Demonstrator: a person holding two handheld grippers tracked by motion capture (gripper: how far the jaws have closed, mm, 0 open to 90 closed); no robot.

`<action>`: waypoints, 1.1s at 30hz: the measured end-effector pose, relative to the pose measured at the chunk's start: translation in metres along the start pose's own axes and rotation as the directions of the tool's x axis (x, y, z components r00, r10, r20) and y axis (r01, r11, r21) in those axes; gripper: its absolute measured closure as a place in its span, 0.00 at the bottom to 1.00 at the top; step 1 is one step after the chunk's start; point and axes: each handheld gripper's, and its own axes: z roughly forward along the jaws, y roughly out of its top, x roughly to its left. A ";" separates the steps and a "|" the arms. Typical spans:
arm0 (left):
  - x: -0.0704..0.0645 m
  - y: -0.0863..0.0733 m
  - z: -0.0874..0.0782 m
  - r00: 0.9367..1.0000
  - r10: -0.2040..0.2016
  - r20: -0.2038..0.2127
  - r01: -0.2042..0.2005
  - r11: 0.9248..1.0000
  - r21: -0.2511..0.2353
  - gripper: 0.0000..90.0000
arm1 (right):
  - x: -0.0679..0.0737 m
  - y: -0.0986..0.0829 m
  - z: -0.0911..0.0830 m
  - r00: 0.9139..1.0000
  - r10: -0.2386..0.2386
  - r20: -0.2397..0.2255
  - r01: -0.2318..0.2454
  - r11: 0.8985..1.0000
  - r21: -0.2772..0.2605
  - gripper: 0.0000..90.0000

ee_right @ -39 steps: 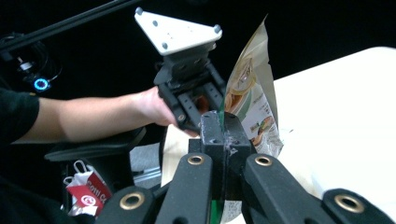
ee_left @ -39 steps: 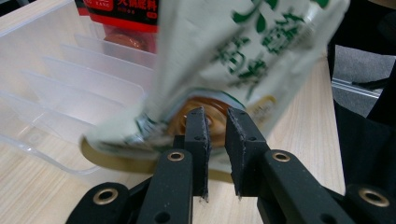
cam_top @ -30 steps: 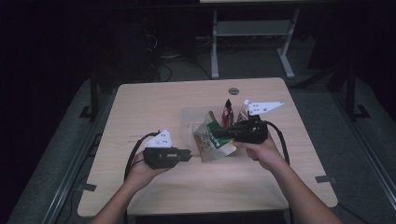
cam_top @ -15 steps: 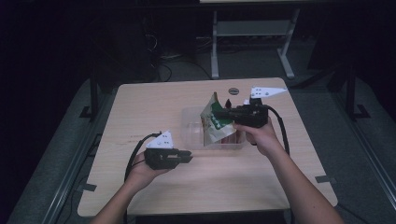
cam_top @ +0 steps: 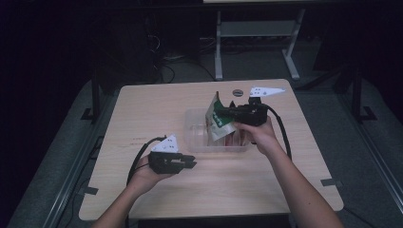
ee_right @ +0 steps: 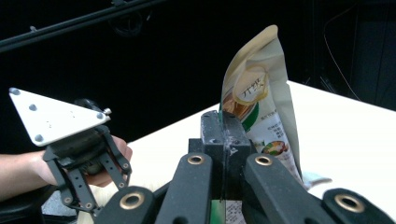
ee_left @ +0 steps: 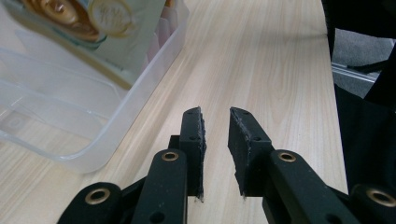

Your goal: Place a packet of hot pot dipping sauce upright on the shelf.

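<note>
Pinching glossy foil pouch (ee_right: pixel 259 100), right gripper (ee_right: pixel 224 126) above clear tub (cam_top: pixel 199 142).

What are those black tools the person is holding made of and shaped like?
Each is a black handheld device: the left gripper and right gripper have two flat black jaws with rough pads and brass-coloured rivets. A pale three-cornered plate with dark dots tops each, and a black cable trails behind. The forearms are bare, no sleeves.

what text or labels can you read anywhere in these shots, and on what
Snack pouch held in the right gripper: a round gold emblem with large script, too stylised and blurred to read.
Same pouch, small print lower down: too small to read.
Clear plastic bin, table, left gripper: no text.
</note>
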 end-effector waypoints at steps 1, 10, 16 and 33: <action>0.000 0.000 0.000 1.000 0.001 0.002 -0.001 1.000 0.003 0.83 | -0.001 -0.002 0.002 1.000 -0.002 0.008 0.001 1.000 0.009 1.00; -0.001 -0.001 0.004 1.000 0.011 0.011 -0.011 1.000 0.025 0.82 | -0.005 -0.015 0.011 0.999 0.008 0.037 -0.009 0.999 0.047 1.00; -0.001 -0.002 0.005 1.000 0.013 0.017 -0.013 0.999 0.036 0.81 | -0.004 -0.017 0.014 0.998 -0.017 0.058 0.013 0.998 0.068 1.00; -0.002 -0.002 0.008 1.000 0.001 0.023 -0.001 0.999 0.035 0.80 | 0.002 -0.015 0.012 0.994 -0.047 0.101 0.035 0.993 0.115 0.84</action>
